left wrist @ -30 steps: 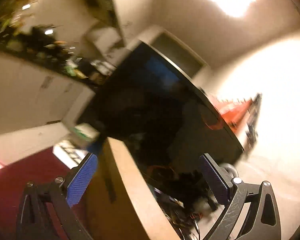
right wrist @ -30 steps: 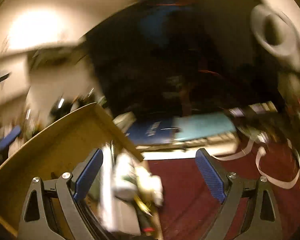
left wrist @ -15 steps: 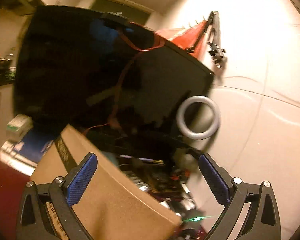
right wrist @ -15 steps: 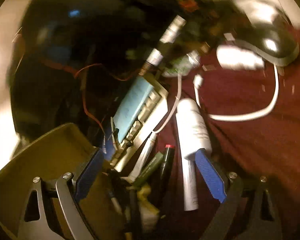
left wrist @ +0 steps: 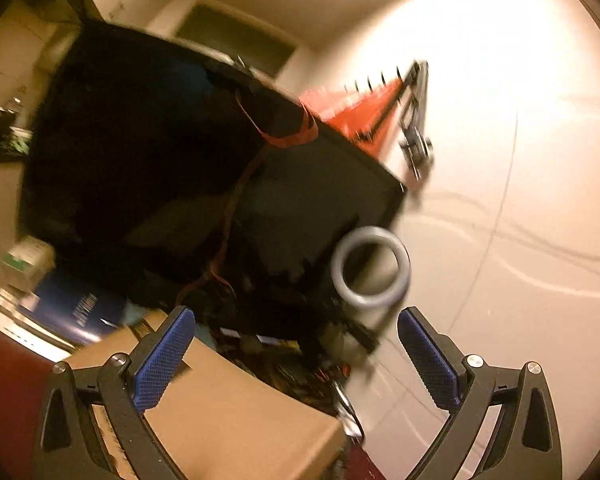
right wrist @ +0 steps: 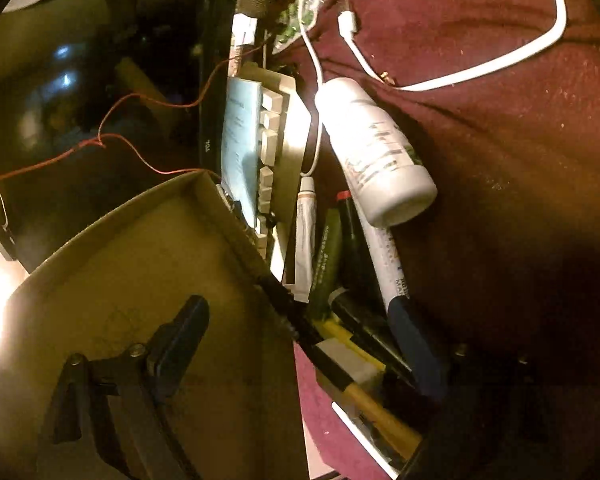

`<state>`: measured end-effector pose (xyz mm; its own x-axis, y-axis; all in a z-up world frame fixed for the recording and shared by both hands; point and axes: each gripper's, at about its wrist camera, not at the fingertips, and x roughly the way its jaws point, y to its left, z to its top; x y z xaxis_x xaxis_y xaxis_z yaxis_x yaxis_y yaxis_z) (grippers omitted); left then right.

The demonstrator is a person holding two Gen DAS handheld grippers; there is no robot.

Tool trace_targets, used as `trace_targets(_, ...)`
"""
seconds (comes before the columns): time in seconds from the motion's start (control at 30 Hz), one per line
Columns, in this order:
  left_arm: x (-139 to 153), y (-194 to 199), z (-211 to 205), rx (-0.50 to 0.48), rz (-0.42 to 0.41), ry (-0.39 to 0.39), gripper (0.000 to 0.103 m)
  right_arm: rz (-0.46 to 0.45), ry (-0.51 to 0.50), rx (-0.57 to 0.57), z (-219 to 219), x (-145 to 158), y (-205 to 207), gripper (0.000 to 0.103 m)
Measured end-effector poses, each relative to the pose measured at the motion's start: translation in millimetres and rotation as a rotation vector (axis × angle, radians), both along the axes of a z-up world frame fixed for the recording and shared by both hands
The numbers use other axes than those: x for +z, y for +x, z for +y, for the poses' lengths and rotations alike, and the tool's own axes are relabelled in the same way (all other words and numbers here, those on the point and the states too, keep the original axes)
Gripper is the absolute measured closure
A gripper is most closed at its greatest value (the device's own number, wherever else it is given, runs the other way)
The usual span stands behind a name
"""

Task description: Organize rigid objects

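My right gripper (right wrist: pixel 312 364) hangs over a heap of pens (right wrist: pixel 356 280) and markers lying just beside an open cardboard box (right wrist: pixel 148 280). Its jaws are spread and hold nothing, though the right one is lost in shadow. The left gripper (left wrist: pixel 296 356) points up at a dark monitor (left wrist: pixel 180 152) and the wall, jaws wide apart and empty, with the same box below them.

The things to sort lie on the maroon surface (right wrist: pixel 500 160), between the box wall and a white bottle (right wrist: pixel 374 148). I judge the pens light, stiff and smooth, so they may roll or slip; I would pinch one across the barrel near its middle. The bottle is rigid plastic, round and likely slick, and heavier if full: I would take it across the body, not the rounded end. A small tube (right wrist: pixel 305 236) lies by the keyboard (right wrist: pixel 276 136); it probably gives under pressure, so a gentle close near the crimped end suits it.

Counted: one bottle, one tube, one box, one white cable (right wrist: pixel 500 68), one red wire (right wrist: pixel 132 152). Pens and markers overlap in dim light; I make out about five, and cannot be sure
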<state>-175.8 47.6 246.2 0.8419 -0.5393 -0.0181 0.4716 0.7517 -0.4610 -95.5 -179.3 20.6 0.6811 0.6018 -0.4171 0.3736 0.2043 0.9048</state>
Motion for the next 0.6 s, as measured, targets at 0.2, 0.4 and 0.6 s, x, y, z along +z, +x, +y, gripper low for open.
trace_targets(0.2, -10, -15, 74, 0.091, 0.01, -0.146, 0.001, -0.188, -0.425, 0.066, 58, 81, 3, 0.012)
trace_targets(0.4, -58, -91, 217, 0.482, -0.051, -0.382, 0.001, -0.444, -0.815, 0.356, 209, 136, -2, 0.012)
trace_targets(0.6, -144, -112, 326, 0.953, 0.206, -0.403, 0.001, -0.705, -0.991, 0.675, 321, 85, -22, 0.012)
